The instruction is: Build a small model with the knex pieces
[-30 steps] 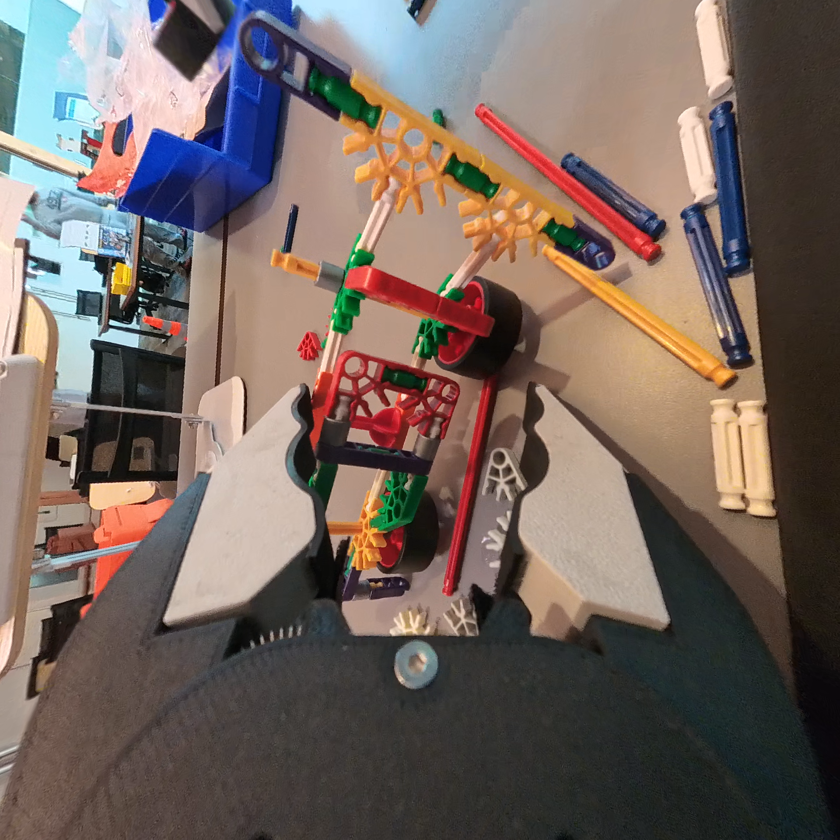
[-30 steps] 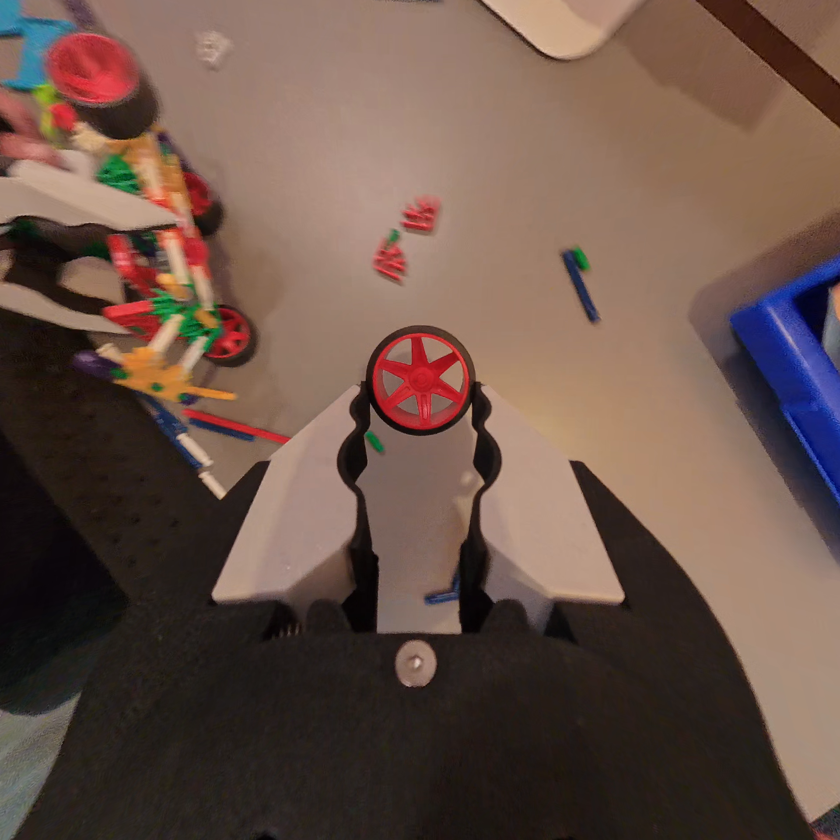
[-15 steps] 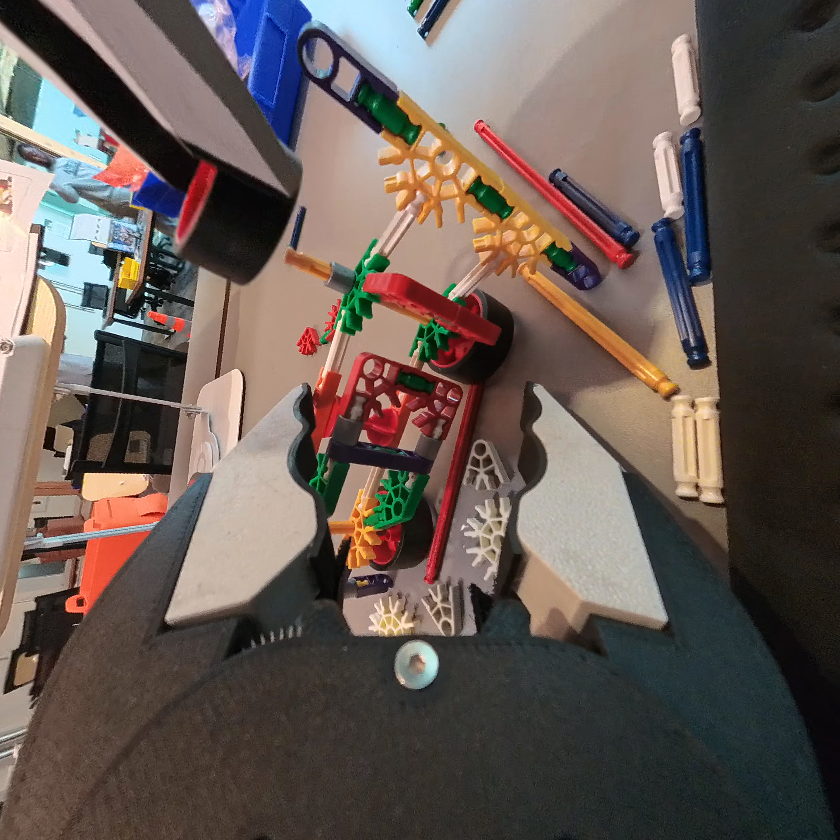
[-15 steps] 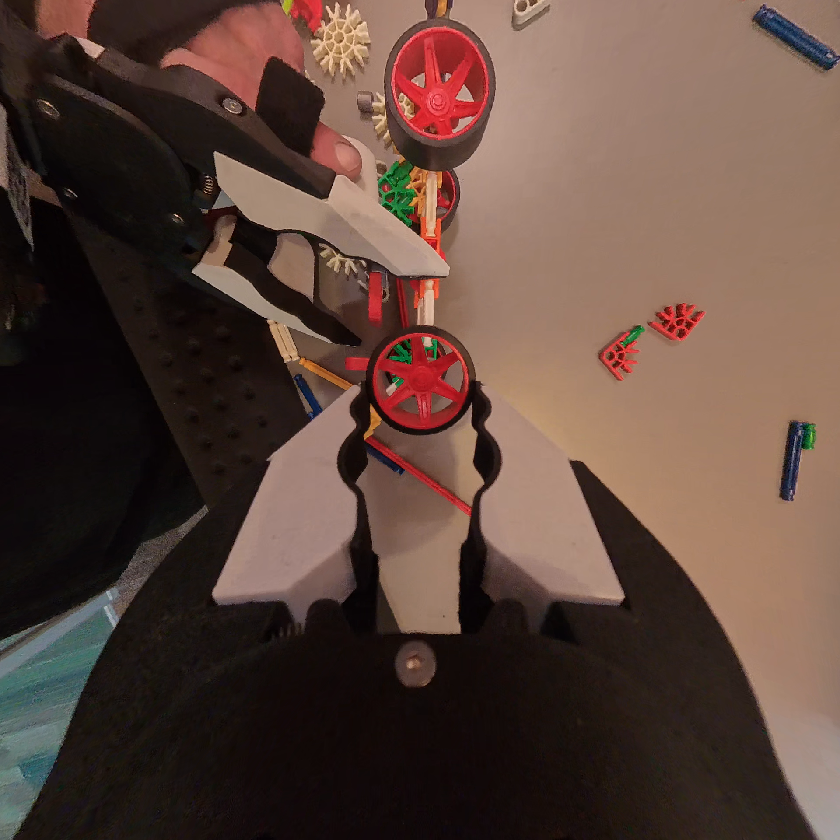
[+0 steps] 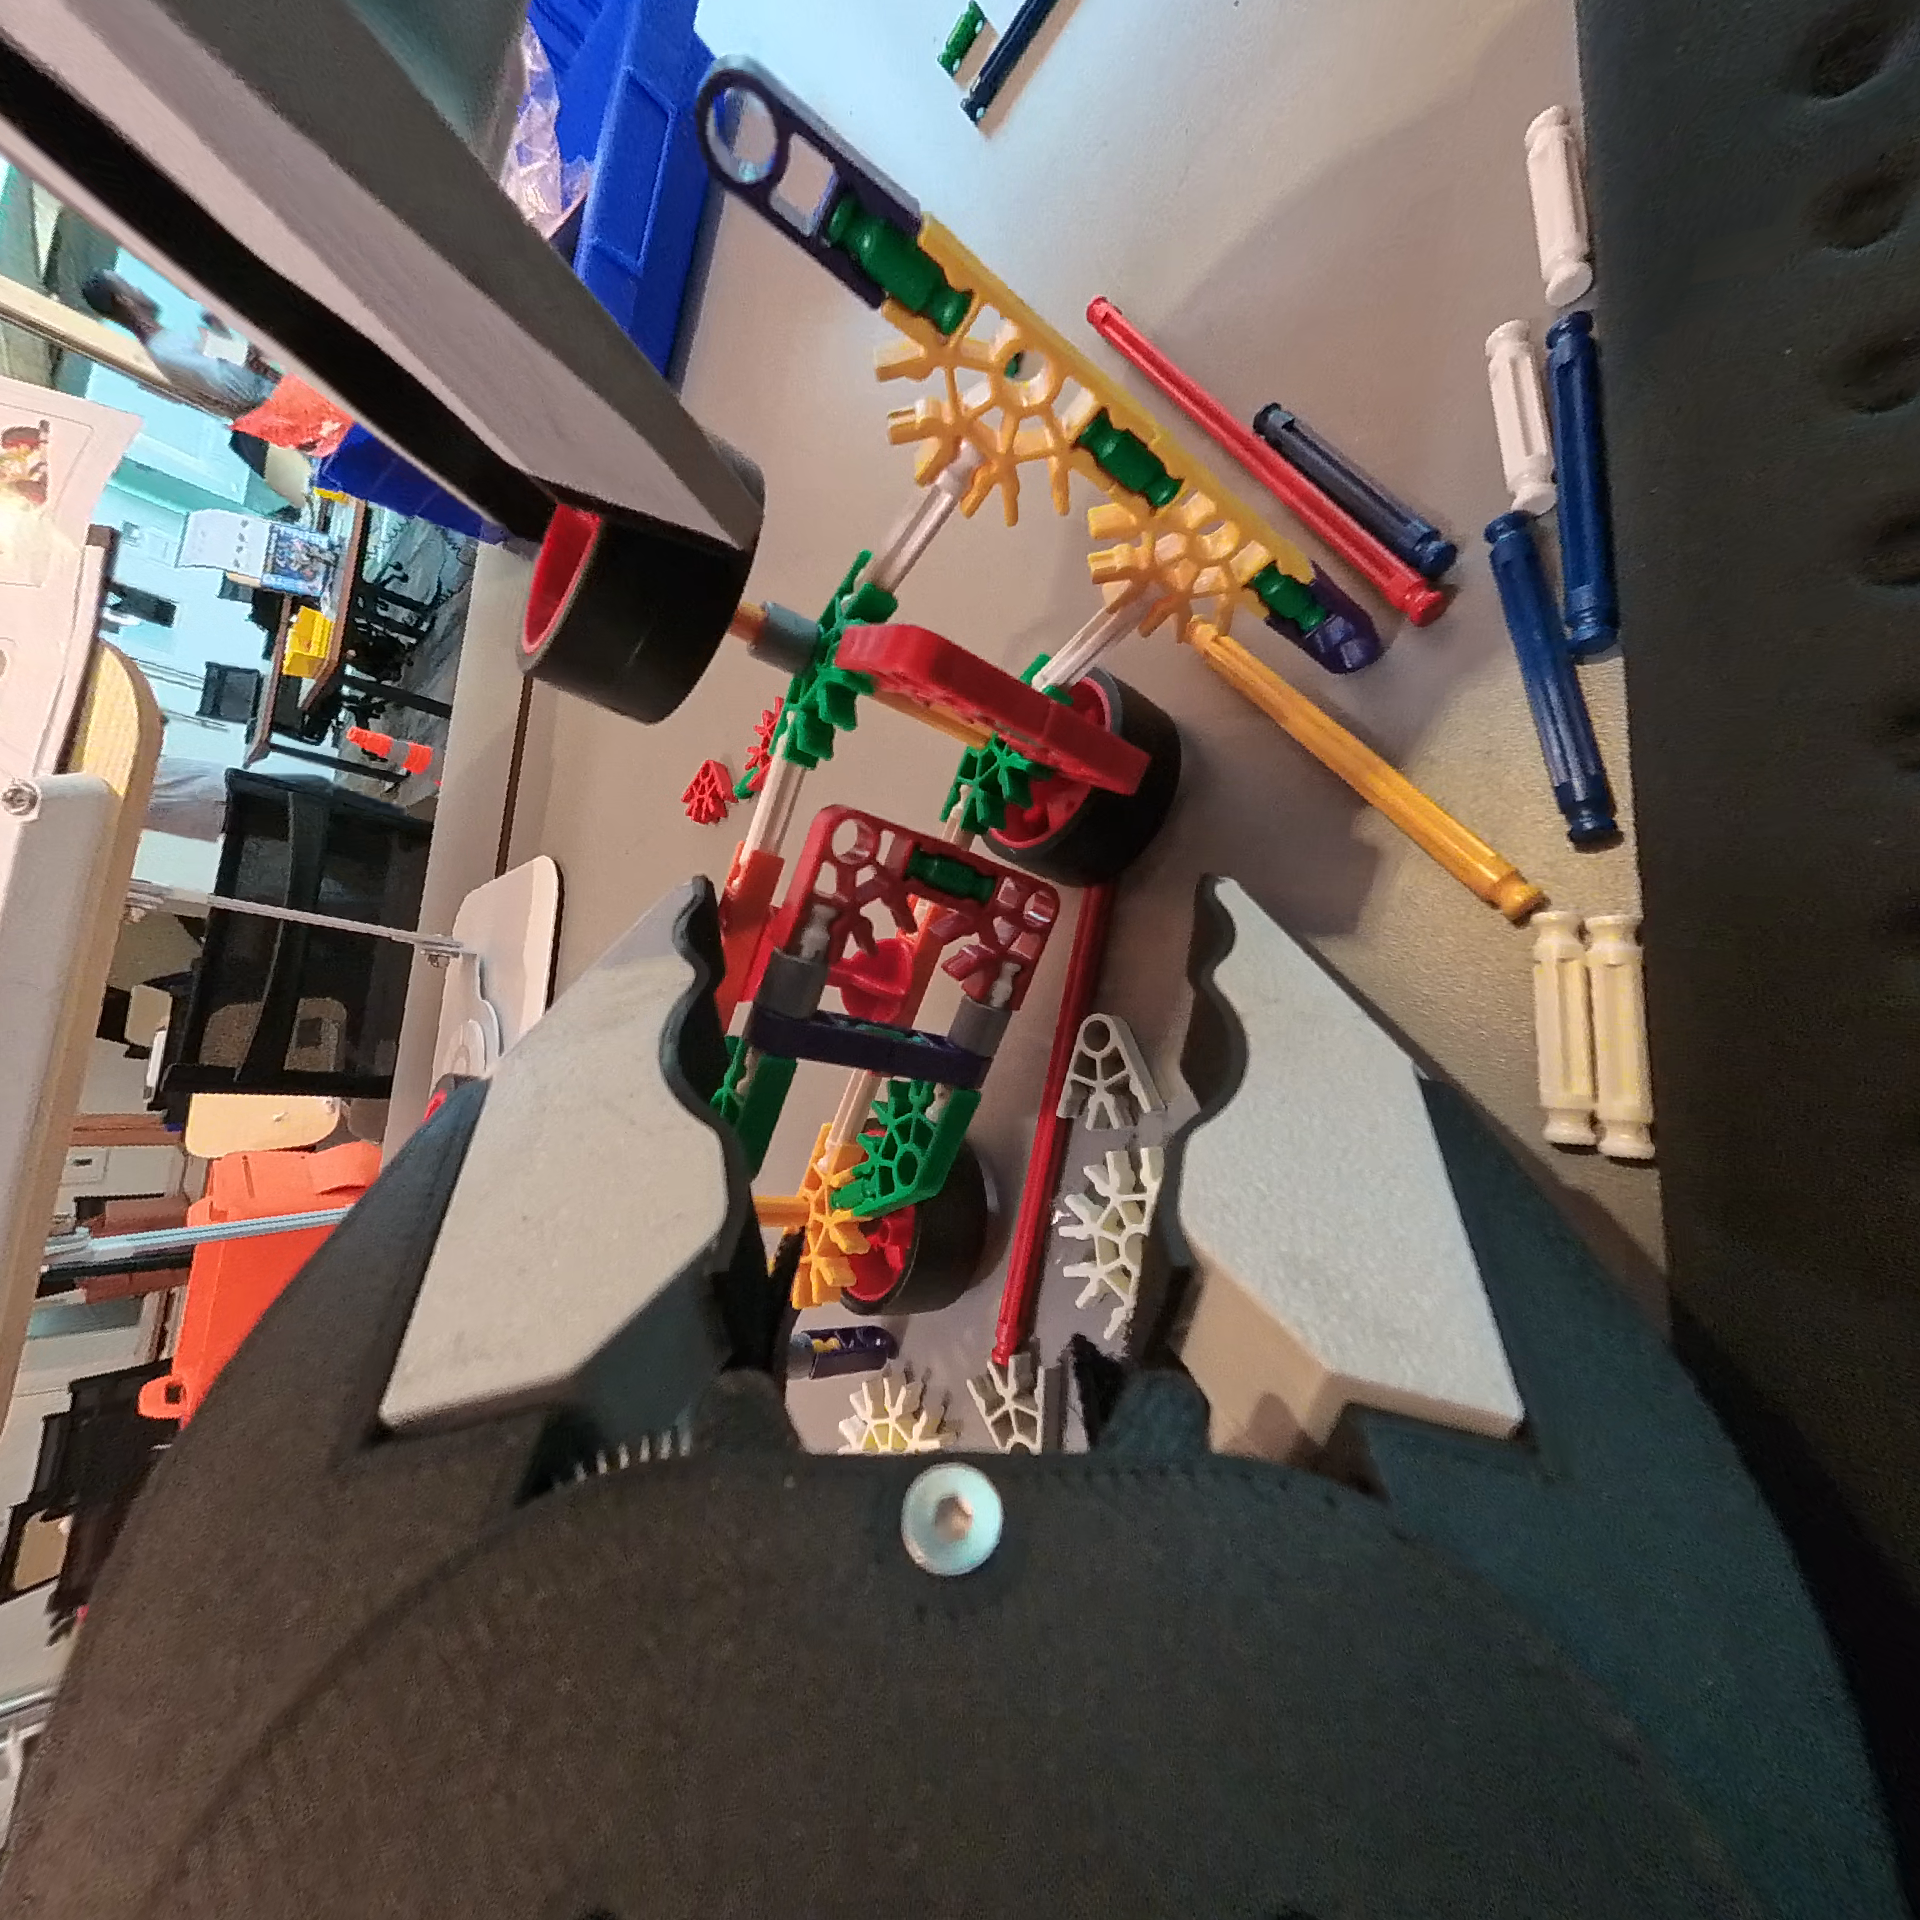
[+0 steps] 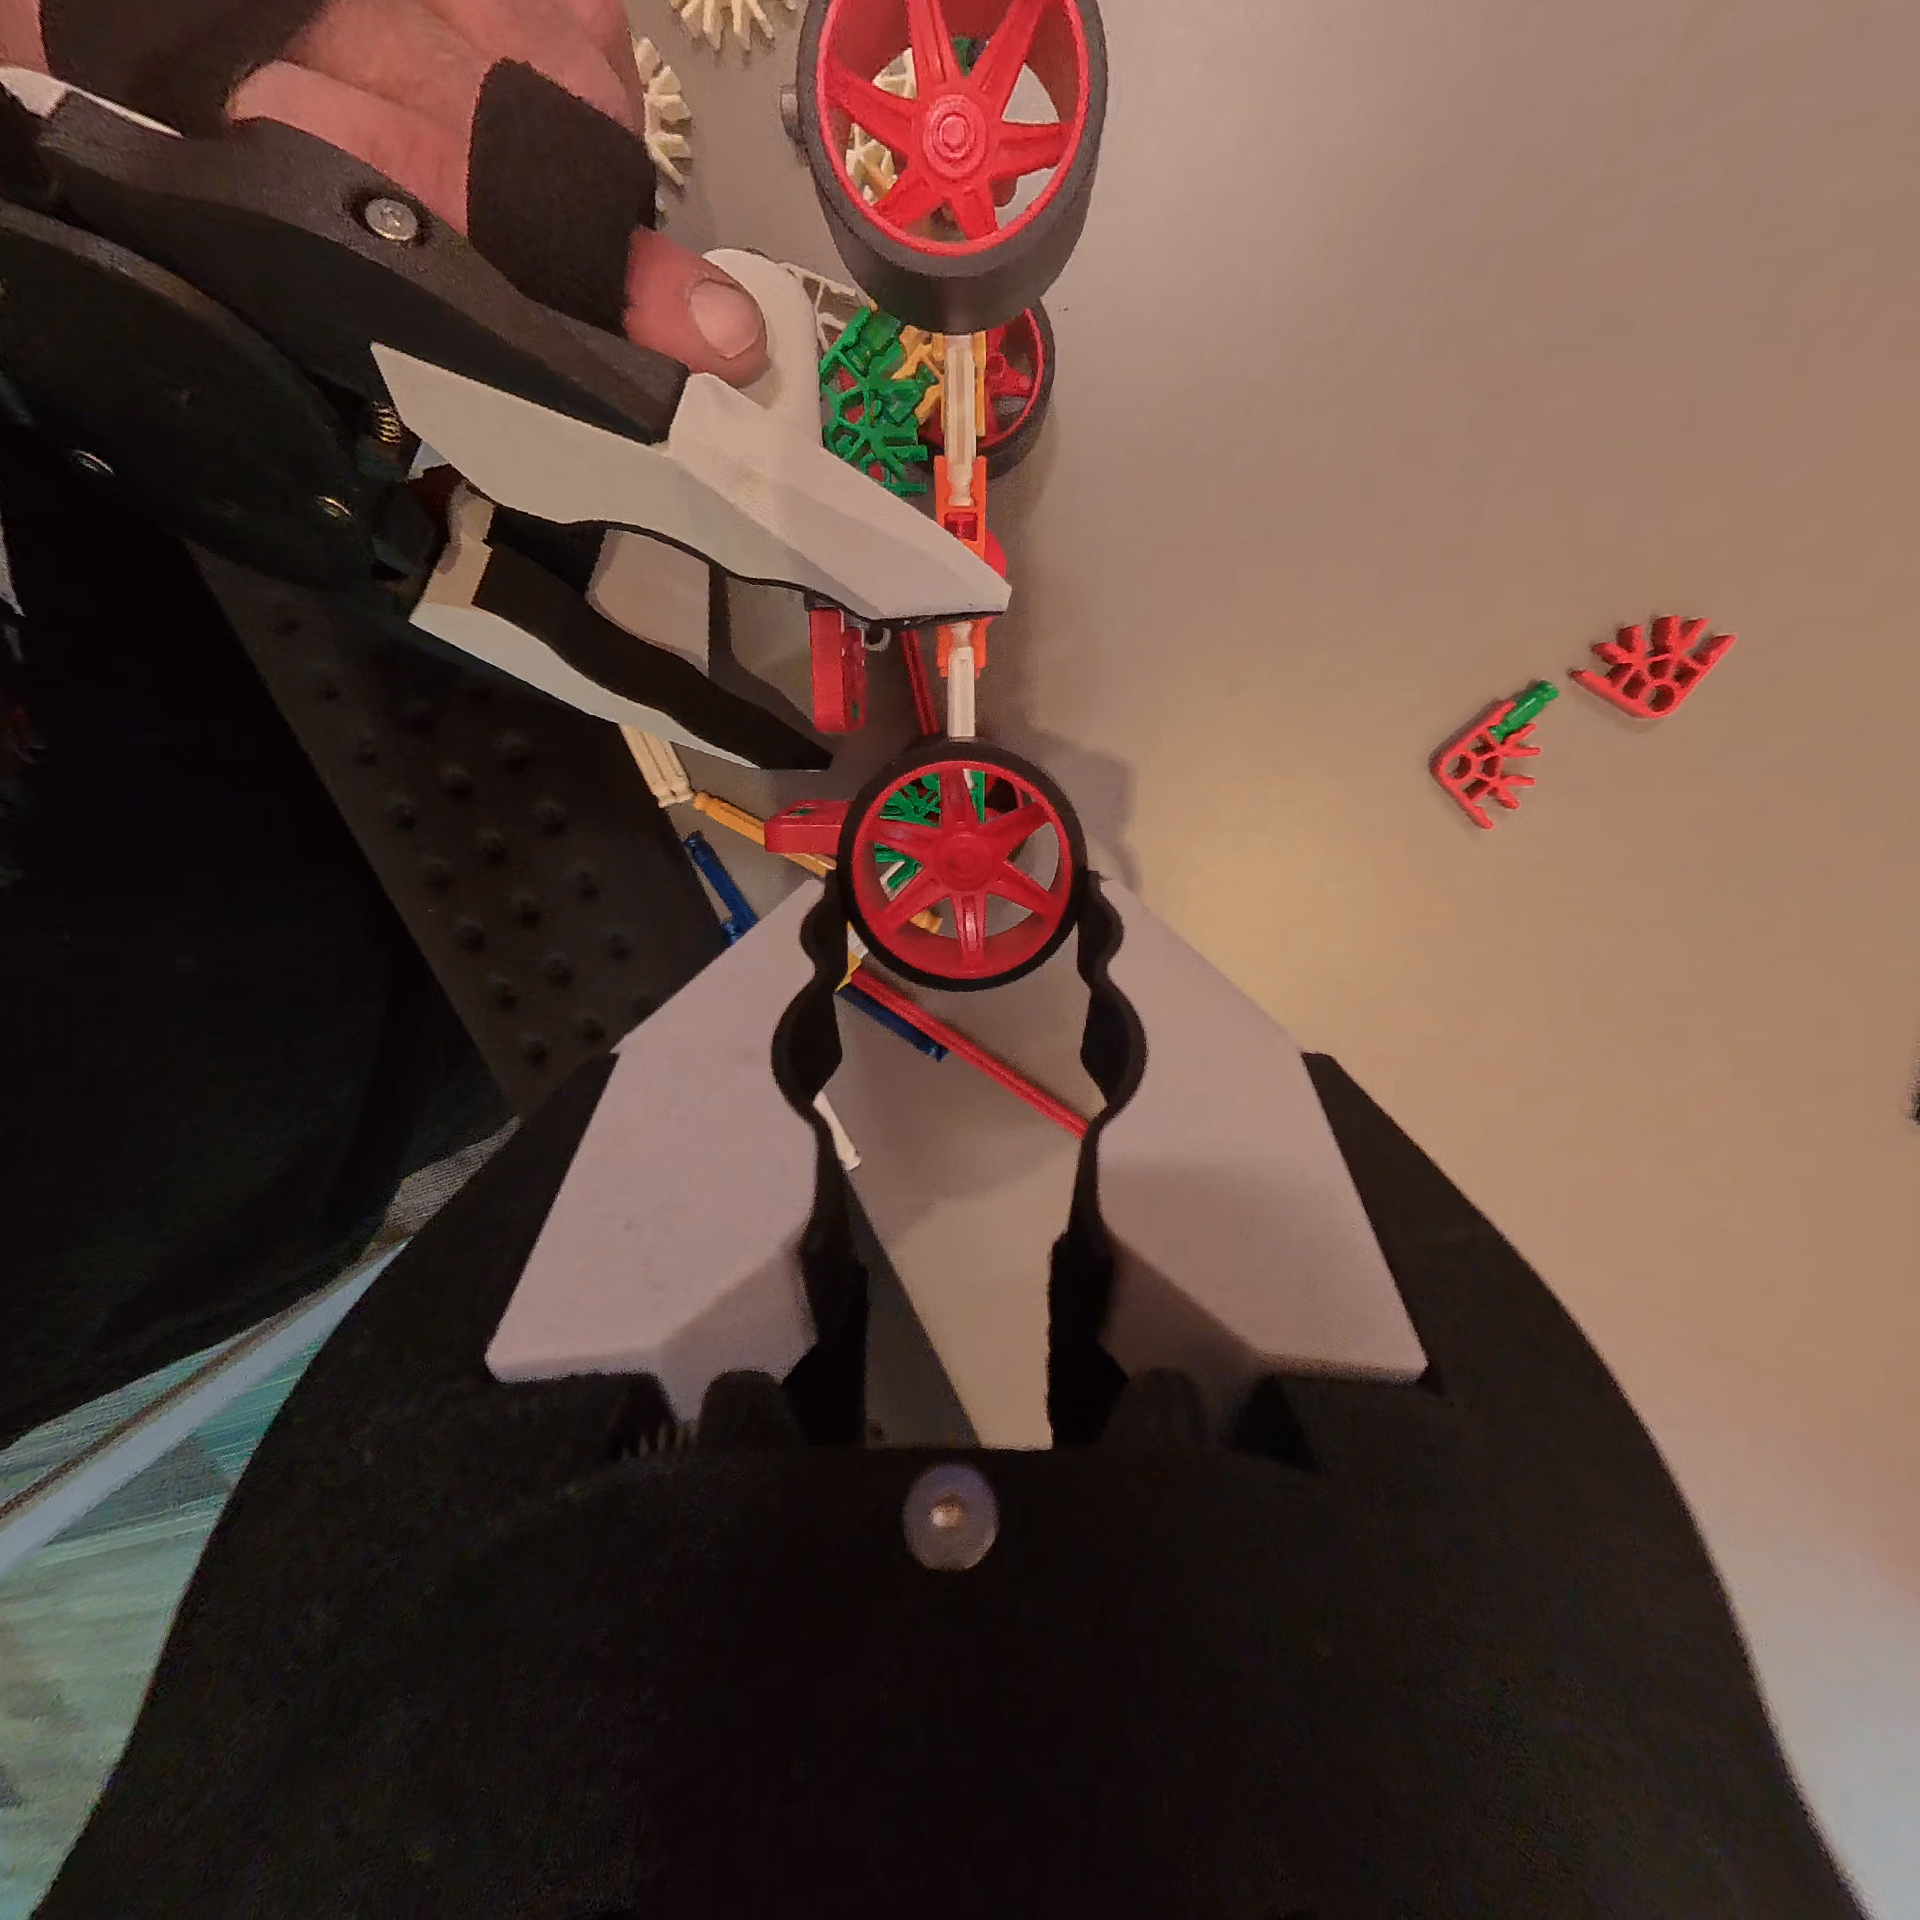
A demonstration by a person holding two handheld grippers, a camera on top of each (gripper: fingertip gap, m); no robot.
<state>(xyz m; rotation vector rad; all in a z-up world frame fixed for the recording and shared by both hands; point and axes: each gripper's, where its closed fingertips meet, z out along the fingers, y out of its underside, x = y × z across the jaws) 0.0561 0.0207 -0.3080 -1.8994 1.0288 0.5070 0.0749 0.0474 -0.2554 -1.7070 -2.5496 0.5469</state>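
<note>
A colourful rod-and-connector toy car (image 5: 904, 935) lies on its side on the grey table (image 5: 1299, 208). My left gripper (image 5: 956, 914) is open, its fingers on either side of the car's frame; the left finger touches the frame's edge. My right gripper (image 6: 961, 904) is shut on a red-spoked wheel with a black tyre (image 6: 961, 868). It holds the wheel at the end of the car's orange axle (image 5: 769, 629), beside a grey spacer. The held wheel (image 5: 634, 613) also shows in the left wrist view. The car (image 6: 961, 488) carries other wheels (image 6: 951, 145).
A yellow, green and purple strip assembly (image 5: 1039, 416) lies beyond the car. Loose blue rods (image 5: 1548, 675), a red rod (image 5: 1257, 457), a yellow rod (image 5: 1361, 769), white rods (image 5: 1590, 1029) and white connectors (image 5: 1112, 1216) surround it. A blue bin (image 5: 634, 187) stands behind. Red connectors (image 6: 1652, 665) lie apart. A black studded mat (image 6: 499, 831) borders the table. Some 7 cm of space lies between my two pairs of fingers.
My right gripper has carried the wheel from open table over to the car, up to the end of its axle. My left gripper has stayed open around the car.
</note>
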